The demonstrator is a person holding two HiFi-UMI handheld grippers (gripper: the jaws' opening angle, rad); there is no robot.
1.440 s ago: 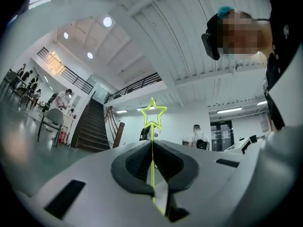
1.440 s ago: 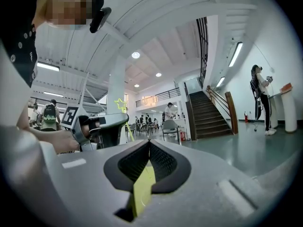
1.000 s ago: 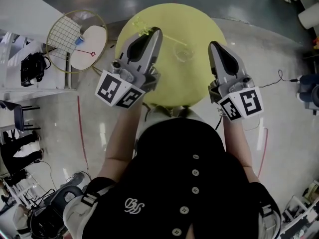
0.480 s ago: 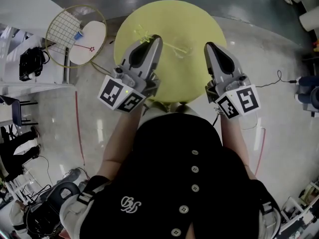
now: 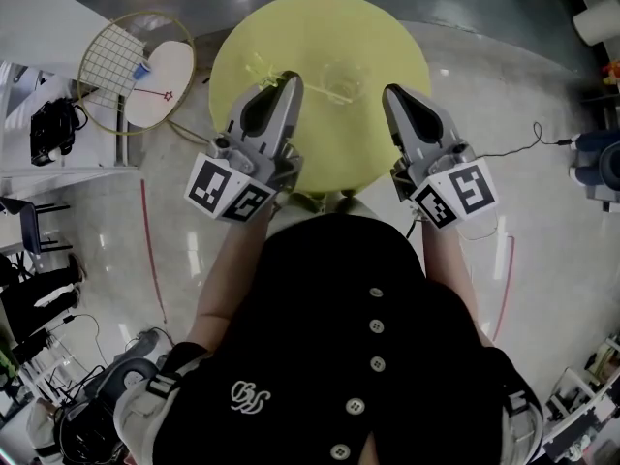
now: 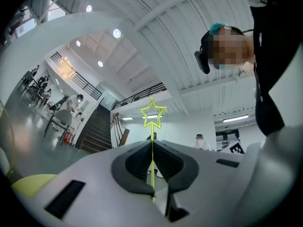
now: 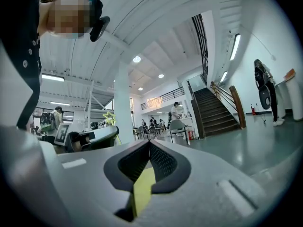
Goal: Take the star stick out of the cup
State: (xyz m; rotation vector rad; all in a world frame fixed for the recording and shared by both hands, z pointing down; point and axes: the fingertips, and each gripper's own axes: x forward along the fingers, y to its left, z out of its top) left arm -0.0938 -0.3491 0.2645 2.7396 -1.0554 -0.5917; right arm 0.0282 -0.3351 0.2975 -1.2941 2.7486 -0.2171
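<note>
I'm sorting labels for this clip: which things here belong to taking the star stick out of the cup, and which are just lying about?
Job: star stick, left gripper shut on it, clear cup, yellow table.
Lying about: badminton racket, white disc beside it.

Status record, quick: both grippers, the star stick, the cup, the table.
left gripper: shut on the star stick, aimed up at the ceiling
star stick: yellow, star past the jaw tips; lower end shows between the jaws, no cup around it
right gripper: shut, holding nothing
cup: clear, standing on the table, touched by neither gripper
table: round, yellow
</note>
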